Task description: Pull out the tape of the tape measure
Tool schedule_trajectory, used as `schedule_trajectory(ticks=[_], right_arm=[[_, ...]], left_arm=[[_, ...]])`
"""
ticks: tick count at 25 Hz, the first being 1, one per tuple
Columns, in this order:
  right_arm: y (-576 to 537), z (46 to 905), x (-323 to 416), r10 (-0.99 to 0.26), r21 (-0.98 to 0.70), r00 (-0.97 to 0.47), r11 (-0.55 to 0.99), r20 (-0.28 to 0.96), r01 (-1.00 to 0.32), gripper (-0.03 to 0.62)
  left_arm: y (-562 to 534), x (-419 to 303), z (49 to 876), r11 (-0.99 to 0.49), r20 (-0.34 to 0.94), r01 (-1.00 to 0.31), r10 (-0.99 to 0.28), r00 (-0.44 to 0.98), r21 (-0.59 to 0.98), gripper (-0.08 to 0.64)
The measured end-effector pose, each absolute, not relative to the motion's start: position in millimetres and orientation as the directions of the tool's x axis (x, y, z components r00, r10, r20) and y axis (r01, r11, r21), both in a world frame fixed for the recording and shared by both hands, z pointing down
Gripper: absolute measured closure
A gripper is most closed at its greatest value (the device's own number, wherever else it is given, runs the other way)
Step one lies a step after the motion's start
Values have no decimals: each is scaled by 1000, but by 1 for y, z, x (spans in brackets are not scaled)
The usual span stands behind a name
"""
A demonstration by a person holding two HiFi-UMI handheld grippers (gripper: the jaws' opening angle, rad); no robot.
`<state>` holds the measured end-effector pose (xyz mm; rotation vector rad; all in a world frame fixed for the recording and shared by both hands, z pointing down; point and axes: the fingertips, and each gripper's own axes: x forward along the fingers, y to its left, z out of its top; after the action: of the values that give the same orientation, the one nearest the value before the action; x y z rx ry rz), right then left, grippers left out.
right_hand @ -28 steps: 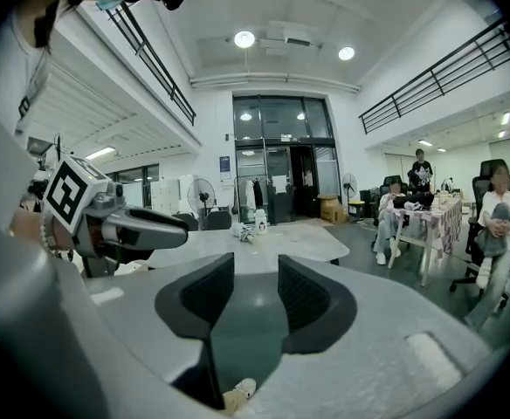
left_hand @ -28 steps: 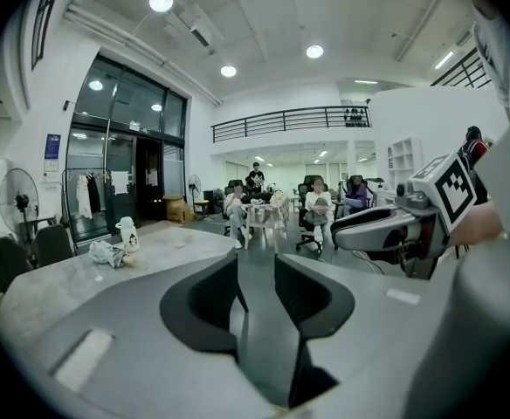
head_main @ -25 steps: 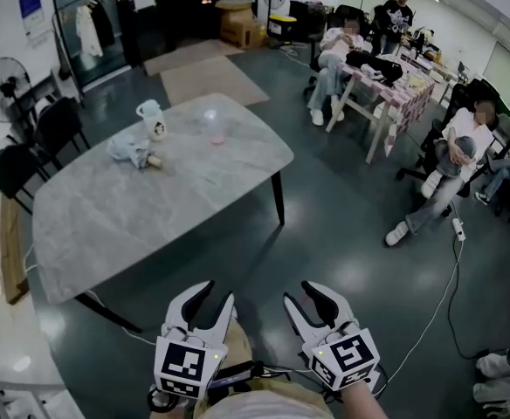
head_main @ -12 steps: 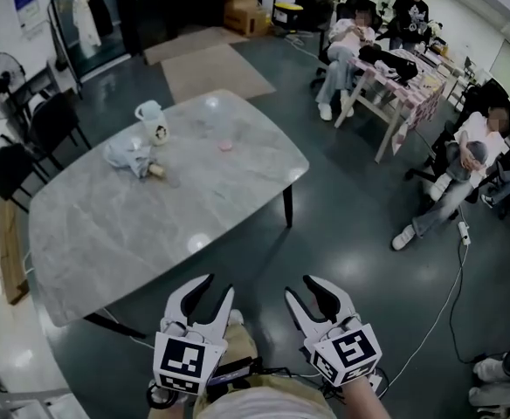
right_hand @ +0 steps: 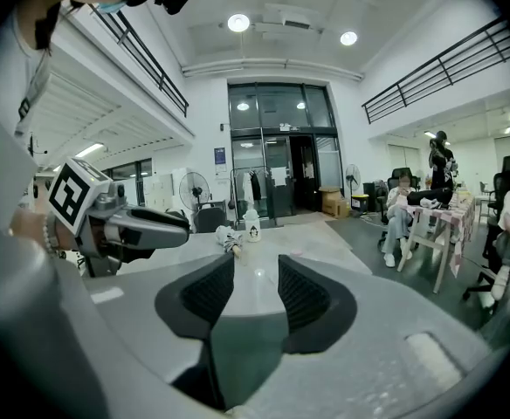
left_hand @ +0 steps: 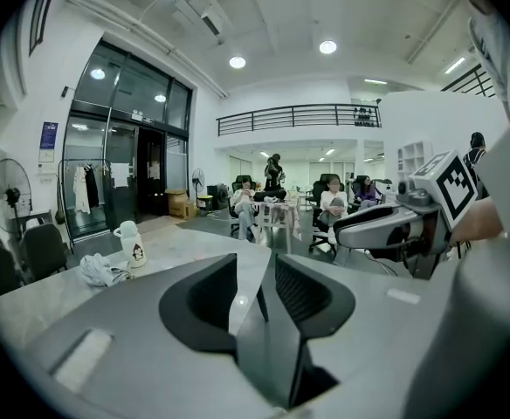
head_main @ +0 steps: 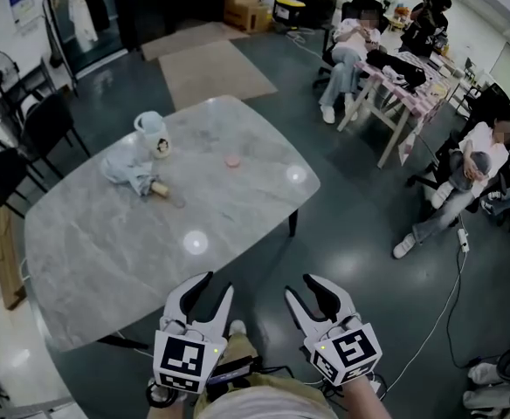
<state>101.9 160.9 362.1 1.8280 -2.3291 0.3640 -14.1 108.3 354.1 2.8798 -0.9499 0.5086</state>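
Observation:
A small pink round object (head_main: 231, 161) lies near the middle of the grey marble table (head_main: 106, 251); it is too small to tell whether it is the tape measure. It also shows faintly in the right gripper view as a pink object (right_hand: 297, 252) far beyond the jaws. My left gripper (head_main: 217, 285) and right gripper (head_main: 300, 288) hang side by side over the floor, short of the table's near edge. Both are open with nothing between their fingers. The left gripper (left_hand: 257, 273) and the right gripper (right_hand: 257, 273) both point at the table.
On the table's far left stand a white bottle (head_main: 153, 132), a crumpled cloth (head_main: 128, 169) and a small cylinder (head_main: 159, 189). Black chairs (head_main: 37, 116) and a fan are at the left. People sit round a desk (head_main: 403, 77) at the right. A cable (head_main: 438, 308) runs over the floor.
The table has come closer and lower in the head view as I move toward it. Both grippers hold the same open pose in front of me.

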Motion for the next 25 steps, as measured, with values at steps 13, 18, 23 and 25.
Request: schedule_trajectory(ticks=[13,18,23,25], right_arm=[[80,359,96,-930,-81,-234,220,284,-972,439],[62,358,90,-928,-73,-236,225,287,-972,439],[50,358,85,-929,-69,-237,226,286,-972,439],[48,359,84,-927,-65,-239,230,289,-971,439]], left_arm=[[30,-23,356,-810,337,-586,-560,757,-29,420],[15,-28,358,-812,340,-584,-556,758,-27,420],[5,-34,360,-809,346,-588,-560,753,-31,417],[3,-37,361,-805,346,-592,-564,750,-29,417]])
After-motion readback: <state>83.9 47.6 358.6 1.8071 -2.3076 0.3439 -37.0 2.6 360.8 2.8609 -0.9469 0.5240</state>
